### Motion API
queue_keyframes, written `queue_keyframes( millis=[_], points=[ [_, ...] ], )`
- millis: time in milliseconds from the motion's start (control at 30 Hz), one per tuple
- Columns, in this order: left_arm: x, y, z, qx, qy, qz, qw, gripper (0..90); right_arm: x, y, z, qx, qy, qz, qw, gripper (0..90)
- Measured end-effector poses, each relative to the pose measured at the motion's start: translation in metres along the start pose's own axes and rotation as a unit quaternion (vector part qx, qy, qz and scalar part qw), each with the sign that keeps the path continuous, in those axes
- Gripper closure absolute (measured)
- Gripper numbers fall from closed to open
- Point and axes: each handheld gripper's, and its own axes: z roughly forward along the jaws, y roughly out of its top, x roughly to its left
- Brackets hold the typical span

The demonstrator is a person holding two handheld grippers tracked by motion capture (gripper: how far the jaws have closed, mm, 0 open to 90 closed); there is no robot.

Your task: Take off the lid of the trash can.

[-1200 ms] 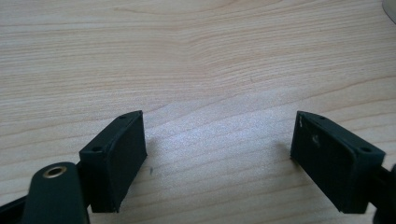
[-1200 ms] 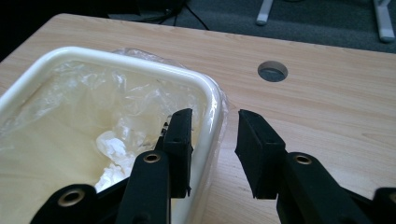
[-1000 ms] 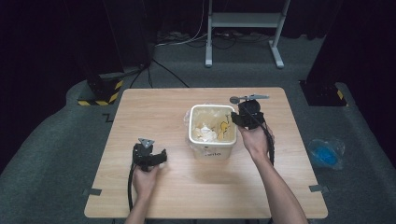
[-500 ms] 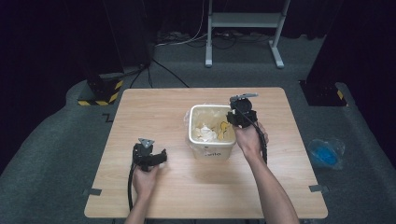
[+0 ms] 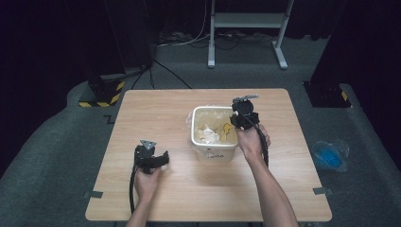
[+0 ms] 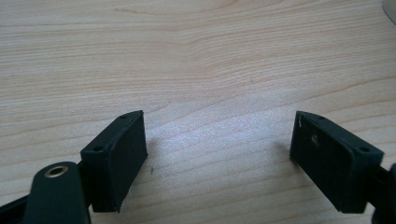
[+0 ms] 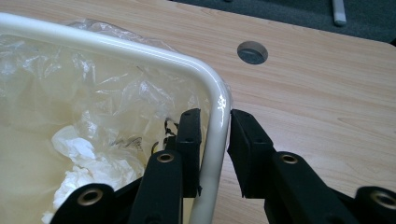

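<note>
1. While the left gripper [image 5: 163,157] lay low on the near left part of the table [image 5: 156,113], its jaws stood wide apart over bare wood with nothing between them.
2. The right gripper [image 7: 214,151] straddled the right rim of the bin [image 5: 214,150], one jaw inside against the plastic liner [image 7: 107,93] and one outside; its jaws had just been closing, with the rim between them.
3. In the right gripper view the pads sat close on either side of the rim, though a thin gap still showed at the outer pad, so the grip did not look fully clamped.
4. The bin stood upright near the middle of the table, a little to the right, holding crumpled paper [image 5: 206,134] and a yellowish scrap.
5. Judged from this, the step in hand was taking hold of the bin by its rim, apparently to move or steady it.
6. The next move would call for finishing the squeeze until both pads pressed firmly, then lifting or dragging gently, since a one-sided grip on a thin rim could let the bin tip or slip.
</note>
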Motion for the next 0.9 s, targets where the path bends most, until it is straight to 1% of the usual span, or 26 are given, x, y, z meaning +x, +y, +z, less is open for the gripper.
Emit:
queue_keyframes(
  millis=[433, 900],
  points=[
    [0.0, 0.0001, 0.0001, 0.0, 0.0, 0.0, 1.0, 18.6, 0.0029, 0.0019, 0.0005, -0.004, -0.006, 0.008, 0.9999, 77.3],
    [-0.0001, 0.0001, 0.0002, -0.001, 0.0, -0.002, 1.0, 18.7, 0.0031, 0.0063, -0.0019, -0.005, -0.002, 0.012, 0.9999, 79.1]
  ],
)
